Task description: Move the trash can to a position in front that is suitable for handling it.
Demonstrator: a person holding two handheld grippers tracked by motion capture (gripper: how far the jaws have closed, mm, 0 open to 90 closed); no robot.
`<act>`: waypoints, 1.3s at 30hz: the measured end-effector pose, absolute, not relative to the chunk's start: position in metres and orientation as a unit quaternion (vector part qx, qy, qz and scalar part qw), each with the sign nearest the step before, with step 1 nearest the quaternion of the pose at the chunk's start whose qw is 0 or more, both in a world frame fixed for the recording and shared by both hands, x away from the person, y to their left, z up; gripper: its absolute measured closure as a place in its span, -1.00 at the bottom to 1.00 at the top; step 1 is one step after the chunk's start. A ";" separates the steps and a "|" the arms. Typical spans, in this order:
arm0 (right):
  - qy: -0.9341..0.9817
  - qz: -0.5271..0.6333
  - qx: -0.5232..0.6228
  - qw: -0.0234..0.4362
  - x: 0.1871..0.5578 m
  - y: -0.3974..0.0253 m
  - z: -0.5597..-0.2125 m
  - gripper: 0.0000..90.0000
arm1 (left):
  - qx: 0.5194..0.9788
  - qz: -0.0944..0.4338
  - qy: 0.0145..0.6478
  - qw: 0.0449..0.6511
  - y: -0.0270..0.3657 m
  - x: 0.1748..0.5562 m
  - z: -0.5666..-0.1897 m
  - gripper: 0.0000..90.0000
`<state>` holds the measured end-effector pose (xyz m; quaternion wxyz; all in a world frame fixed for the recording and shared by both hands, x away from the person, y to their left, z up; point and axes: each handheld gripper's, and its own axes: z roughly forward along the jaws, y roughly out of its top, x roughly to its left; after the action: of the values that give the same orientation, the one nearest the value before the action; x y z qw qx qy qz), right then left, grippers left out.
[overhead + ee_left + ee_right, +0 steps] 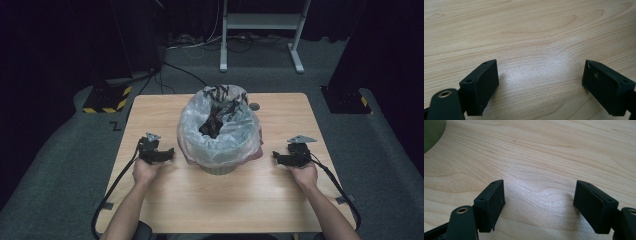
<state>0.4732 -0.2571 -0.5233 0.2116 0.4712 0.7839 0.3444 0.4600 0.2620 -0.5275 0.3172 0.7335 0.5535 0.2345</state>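
Bin bag untouched, both grippers waiting beside the waste bin.
The waste bin (218, 167) stands mid-table (280, 200), its clear bag (220, 135) draped over the rim; left gripper (167, 154) and right gripper (278, 158) flank the bin, jaws spread and empty, so all the handling appears left.

The worktop (280, 200) was pale wood with a wavy brown grain. Both the left claw (170, 153) and the right claw (275, 156) were matt black. The bin liner (200, 135) was translucent white, its contents dark. The bin (218, 169) beneath was grey-green. The floor (60, 165) was grey carpet.
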 end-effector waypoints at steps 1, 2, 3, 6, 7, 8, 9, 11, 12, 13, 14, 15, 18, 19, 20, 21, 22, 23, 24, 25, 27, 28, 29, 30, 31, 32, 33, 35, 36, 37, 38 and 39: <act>0.785 0.344 0.469 0.212 0.474 -0.257 -0.523 -0.46 | 0.734 0.234 0.553 0.317 0.262 0.460 -0.527 -0.69; 0.785 0.344 0.469 0.212 0.474 -0.257 -0.523 -0.46 | 0.734 0.234 0.553 0.317 0.262 0.460 -0.527 -0.69; 0.785 0.344 0.469 0.212 0.474 -0.257 -0.523 -0.46 | 0.734 0.234 0.553 0.318 0.262 0.460 -0.527 -0.69; 0.785 0.344 0.469 0.212 0.474 -0.257 -0.523 -0.46 | 0.734 0.234 0.551 0.320 0.262 0.460 -0.527 -0.67; 0.785 0.344 0.469 0.212 0.474 -0.257 -0.523 -0.46 | 0.734 0.234 0.551 0.319 0.262 0.460 -0.527 -0.67; 0.784 0.343 0.472 0.213 0.474 -0.257 -0.523 -0.48 | 0.734 0.234 0.551 0.320 0.262 0.460 -0.527 -0.67; 0.783 0.343 0.474 0.213 0.474 -0.256 -0.523 -0.49 | 0.734 0.234 0.551 0.320 0.262 0.460 -0.527 -0.67; 0.782 0.343 0.475 0.212 0.474 -0.256 -0.523 -0.50 | 0.734 0.234 0.552 0.320 0.262 0.460 -0.527 -0.67; 0.782 0.343 0.475 0.212 0.474 -0.256 -0.523 -0.50 | 0.734 0.234 0.552 0.320 0.262 0.460 -0.527 -0.67; 0.782 0.342 0.476 0.212 0.474 -0.256 -0.523 -0.51 | 0.734 0.234 0.552 0.320 0.262 0.460 -0.527 -0.67; 0.781 0.342 0.478 0.211 0.474 -0.255 -0.523 -0.53 | 0.734 0.234 0.552 0.319 0.262 0.460 -0.527 -0.67; 0.780 0.342 0.480 0.210 0.474 -0.254 -0.524 -0.56 | 0.734 0.234 0.551 0.319 0.262 0.460 -0.527 -0.67; 0.782 0.338 0.479 0.211 0.475 -0.251 -0.524 -0.62 | 0.735 0.233 0.550 0.320 0.262 0.460 -0.528 -0.69; 0.781 0.338 0.480 0.212 0.477 -0.250 -0.524 -0.61 | 0.737 0.232 0.548 0.320 0.262 0.460 -0.528 -0.71; 0.780 0.337 0.482 0.213 0.477 -0.249 -0.524 -0.61 | 0.738 0.230 0.548 0.320 0.261 0.460 -0.528 -0.72; 0.779 0.337 0.484 0.214 0.477 -0.249 -0.524 -0.61 | 0.738 0.230 0.548 0.320 0.261 0.460 -0.528 -0.72; 0.779 0.337 0.484 0.214 0.477 -0.249 -0.524 -0.61 | 0.739 0.231 0.547 0.319 0.260 0.460 -0.528 -0.72; 0.779 0.337 0.483 0.214 0.476 -0.248 -0.524 -0.60 | 0.739 0.231 0.546 0.320 0.260 0.460 -0.528 -0.72; 0.779 0.337 0.483 0.214 0.476 -0.248 -0.524 -0.60 | 0.739 0.231 0.546 0.320 0.260 0.460 -0.528 -0.72; 0.779 0.337 0.484 0.215 0.476 -0.248 -0.524 -0.60 | 0.740 0.230 0.545 0.320 0.260 0.460 -0.528 -0.71; 0.778 0.337 0.485 0.215 0.476 -0.248 -0.524 -0.61 | 0.745 0.227 0.540 0.318 0.258 0.460 -0.526 -0.69; 0.778 0.334 0.486 0.217 0.477 -0.248 -0.524 -0.63 | 0.747 0.226 0.539 0.317 0.258 0.460 -0.526 -0.66; 0.778 0.334 0.486 0.217 0.477 -0.248 -0.524 -0.63 | 0.747 0.226 0.539 0.317 0.257 0.460 -0.526 -0.66; 0.778 0.335 0.487 0.215 0.477 -0.248 -0.524 -0.63 | 0.747 0.226 0.538 0.318 0.257 0.460 -0.526 -0.67; 0.778 0.335 0.487 0.214 0.477 -0.248 -0.524 -0.63 | 0.747 0.226 0.537 0.321 0.257 0.460 -0.527 -0.68; 0.778 0.335 0.486 0.214 0.477 -0.248 -0.524 -0.63 | 0.747 0.227 0.535 0.322 0.257 0.460 -0.527 -0.69; 0.778 0.335 0.486 0.215 0.477 -0.248 -0.524 -0.63 | 0.748 0.226 0.535 0.322 0.256 0.460 -0.527 -0.69; 0.777 0.335 0.488 0.214 0.477 -0.248 -0.524 -0.64 | 0.753 0.223 0.531 0.319 0.254 0.461 -0.526 -0.69; 0.776 0.335 0.490 0.215 0.476 -0.247 -0.524 -0.64 | 0.754 0.224 0.529 0.320 0.253 0.461 -0.526 -0.69; 0.775 0.330 0.495 0.214 0.476 -0.246 -0.523 -0.64 | 0.752 0.227 0.528 0.323 0.250 0.461 -0.528 -0.72; 0.776 0.327 0.498 0.210 0.476 -0.245 -0.522 -0.65 | 0.752 0.227 0.528 0.323 0.249 0.462 -0.527 -0.73; 0.777 0.326 0.495 0.209 0.476 -0.244 -0.522 -0.65 | 0.752 0.227 0.528 0.323 0.249 0.462 -0.527 -0.73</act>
<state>0.4763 -0.2438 -0.5219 0.2094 0.4953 0.7773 0.3264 0.4618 0.2488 -0.5275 0.3234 0.7516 0.5282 0.2271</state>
